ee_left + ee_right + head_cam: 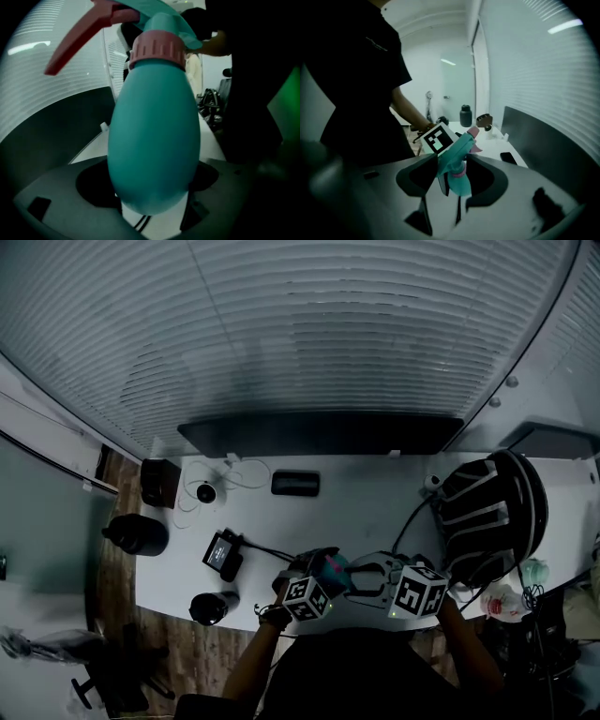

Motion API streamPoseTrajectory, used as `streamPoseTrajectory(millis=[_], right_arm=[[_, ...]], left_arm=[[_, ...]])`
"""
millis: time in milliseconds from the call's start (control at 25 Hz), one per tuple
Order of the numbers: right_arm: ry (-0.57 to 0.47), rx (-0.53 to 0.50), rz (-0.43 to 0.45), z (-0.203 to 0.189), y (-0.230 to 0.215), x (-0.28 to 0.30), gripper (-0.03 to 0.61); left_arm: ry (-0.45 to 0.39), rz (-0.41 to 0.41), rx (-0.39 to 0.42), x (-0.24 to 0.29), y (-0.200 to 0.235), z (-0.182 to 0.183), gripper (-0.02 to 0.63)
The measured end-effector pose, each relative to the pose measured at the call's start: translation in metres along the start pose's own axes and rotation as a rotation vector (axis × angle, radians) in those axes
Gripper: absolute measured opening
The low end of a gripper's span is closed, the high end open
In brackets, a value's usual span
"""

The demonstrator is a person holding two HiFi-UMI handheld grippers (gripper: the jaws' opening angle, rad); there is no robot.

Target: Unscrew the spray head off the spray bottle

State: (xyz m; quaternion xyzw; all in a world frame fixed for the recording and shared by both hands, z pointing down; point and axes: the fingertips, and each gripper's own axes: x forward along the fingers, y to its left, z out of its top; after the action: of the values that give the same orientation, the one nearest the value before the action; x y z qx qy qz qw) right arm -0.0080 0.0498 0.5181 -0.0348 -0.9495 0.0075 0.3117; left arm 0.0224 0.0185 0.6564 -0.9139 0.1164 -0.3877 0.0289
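Note:
A teal spray bottle (334,570) with a pink collar (157,49) and a pink trigger (77,44) is held up over the near edge of the white table (375,512). My left gripper (319,582) is shut on its egg-shaped body (154,136), which fills the space between the jaws. My right gripper (356,579) comes in from the right. In the right gripper view, the teal spray head (457,152) with its pink nozzle sits between the fingers, which close on it near the collar. The left gripper's marker cube (438,138) shows just behind it.
On the table lie a dark phone (295,484), a small black device with a cable (223,552), a black box (159,482) and a black cup (211,607). A large striped black object (492,512) stands at the right. A long dark bar (319,432) lines the far edge.

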Motion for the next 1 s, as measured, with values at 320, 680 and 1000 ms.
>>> streamPoseTrajectory(millis=[320, 680, 1000], right_arm=[[-0.257, 0.130, -0.275, 0.037, -0.040, -0.026, 0.187], [-0.904, 1.468, -0.059, -0.020, -0.057, -0.019, 0.187], [-1.067, 1.718, 0.218, -0.020, -0.042, 0.000, 0.187]], left_arm=[[0.029, 0.327, -0.258, -0.017, 0.048, -0.028, 0.413], [0.284, 0.873, 0.011, -0.072, 0.117, -0.047, 0.413], [0.325, 0.895, 0.213, -0.065, 0.112, -0.027, 0.413]])
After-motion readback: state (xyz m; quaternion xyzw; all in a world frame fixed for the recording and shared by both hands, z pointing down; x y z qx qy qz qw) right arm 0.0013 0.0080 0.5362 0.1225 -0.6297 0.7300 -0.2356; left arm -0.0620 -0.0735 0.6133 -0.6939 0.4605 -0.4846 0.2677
